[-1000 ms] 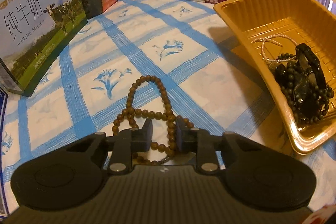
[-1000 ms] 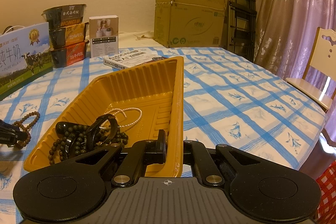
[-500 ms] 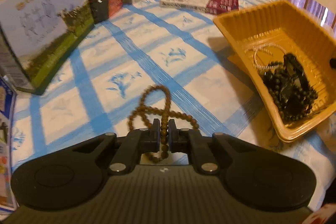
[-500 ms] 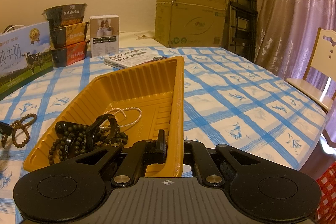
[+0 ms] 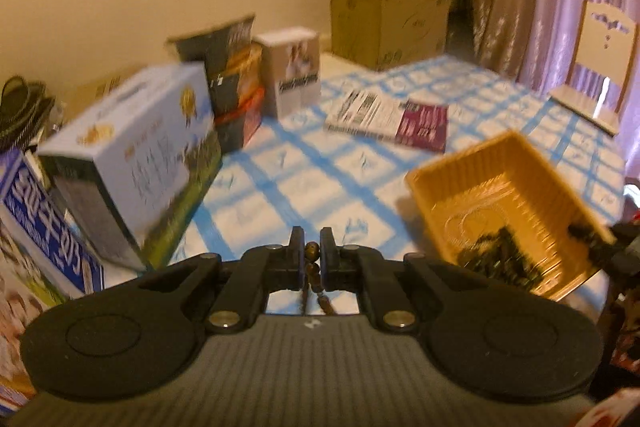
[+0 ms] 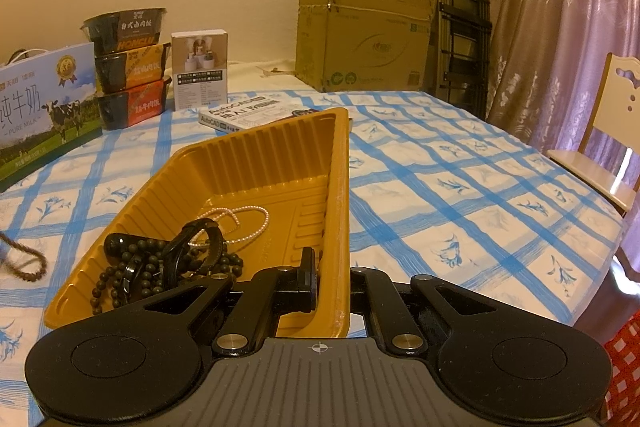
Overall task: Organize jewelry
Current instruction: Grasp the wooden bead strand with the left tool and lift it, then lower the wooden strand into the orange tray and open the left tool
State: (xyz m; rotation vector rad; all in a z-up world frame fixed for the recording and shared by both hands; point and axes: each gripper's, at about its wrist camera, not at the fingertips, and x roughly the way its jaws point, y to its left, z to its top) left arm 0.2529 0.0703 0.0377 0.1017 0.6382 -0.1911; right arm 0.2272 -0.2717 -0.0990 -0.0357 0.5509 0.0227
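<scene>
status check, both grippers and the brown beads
Left gripper shut on brown beads, strand hanging below. Right gripper clamped on tray wall. Dark beads and pearls in tray. Nothing seen in the way.

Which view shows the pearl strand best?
Right wrist. The pearl strand lies sharp and unblocked on the tray floor, looped beside the dark beads. The left wrist view is motion-blurred: the tray's contents there are a dark smear and the pearls can't be made out.
</scene>
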